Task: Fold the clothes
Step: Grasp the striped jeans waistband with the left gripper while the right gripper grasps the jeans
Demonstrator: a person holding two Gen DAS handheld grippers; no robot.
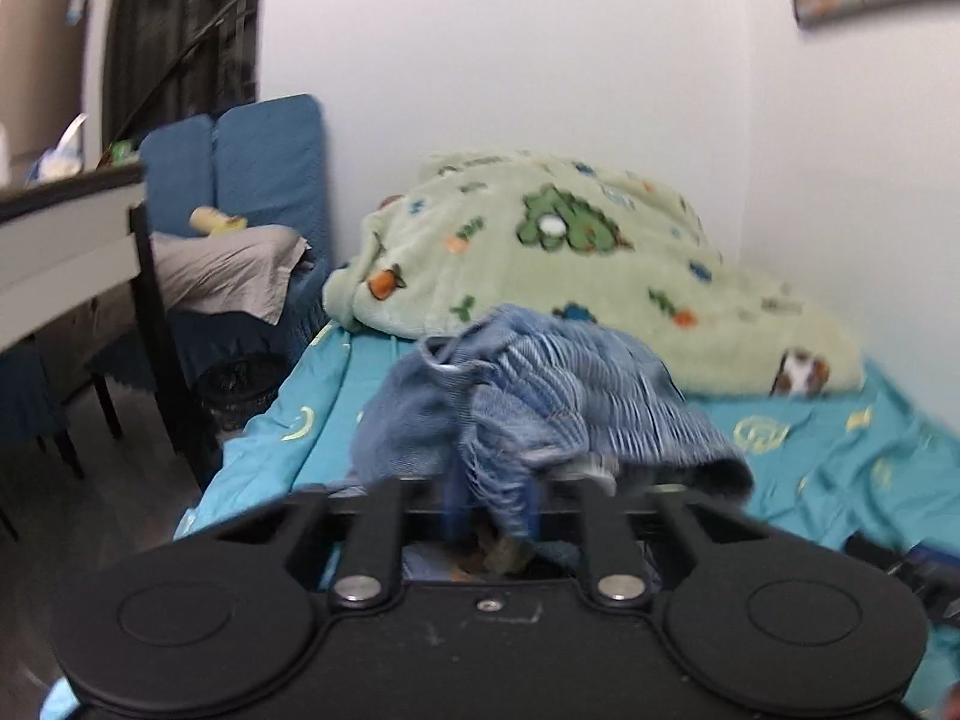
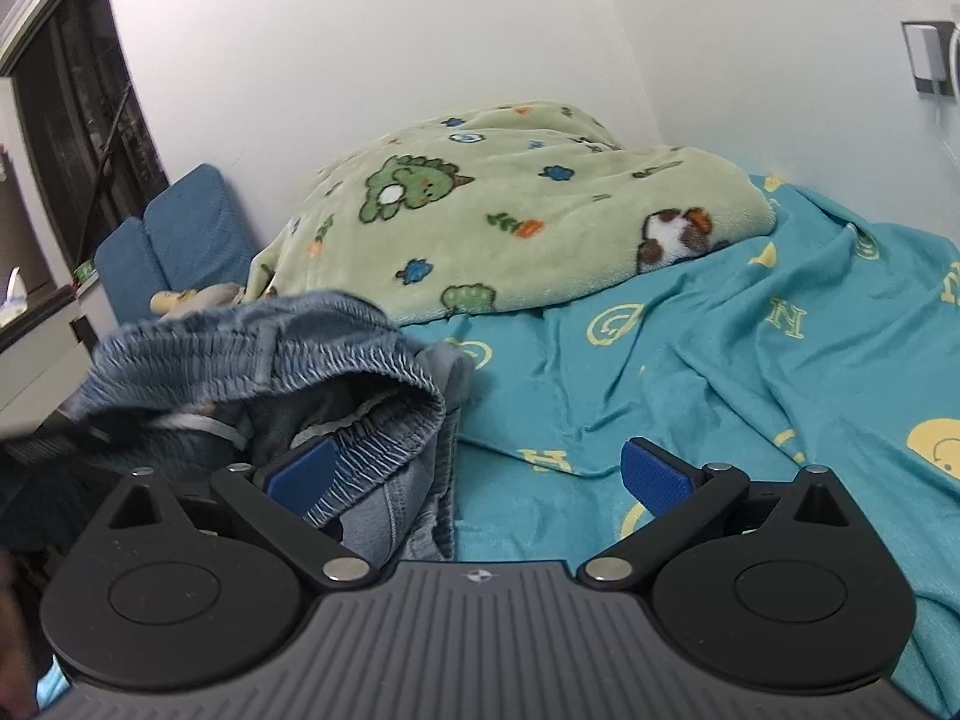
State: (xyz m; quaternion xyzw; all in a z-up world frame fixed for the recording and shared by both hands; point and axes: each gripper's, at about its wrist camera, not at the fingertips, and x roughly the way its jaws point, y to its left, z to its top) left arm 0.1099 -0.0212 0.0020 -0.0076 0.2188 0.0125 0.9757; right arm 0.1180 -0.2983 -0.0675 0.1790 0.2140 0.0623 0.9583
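Here, label by label, is the scene.

Setting: a bed with a teal sheet printed with yellow shapes, set against white walls; a pale green cartoon-print blanket is heaped at the far end.

Garment: one pair of blue denim shorts with a gathered elastic waistband, bunched and crumpled, at the near left part of the bed.

Left tongs: pressed together on a gathered bit of the shorts; the cloth rises from between the blue pads and drapes over them, partly hiding the tips.

Right tongs: spread wide and holding nothing. The left pad sits against the waistband of the shorts; the right pad is over bare sheet.

Done so far: as far as can be seen, nothing is folded. No neat stack or flat folded piece is in view.

Left to do: probably all of it; the shorts need a second grip, spreading flat on the sheet, then folding.

Unclear: whether the shorts are lifted clear of the bed or rest on it; the left view is blurred.

Beside the bed: a blue chair with grey cloth on it, far left.
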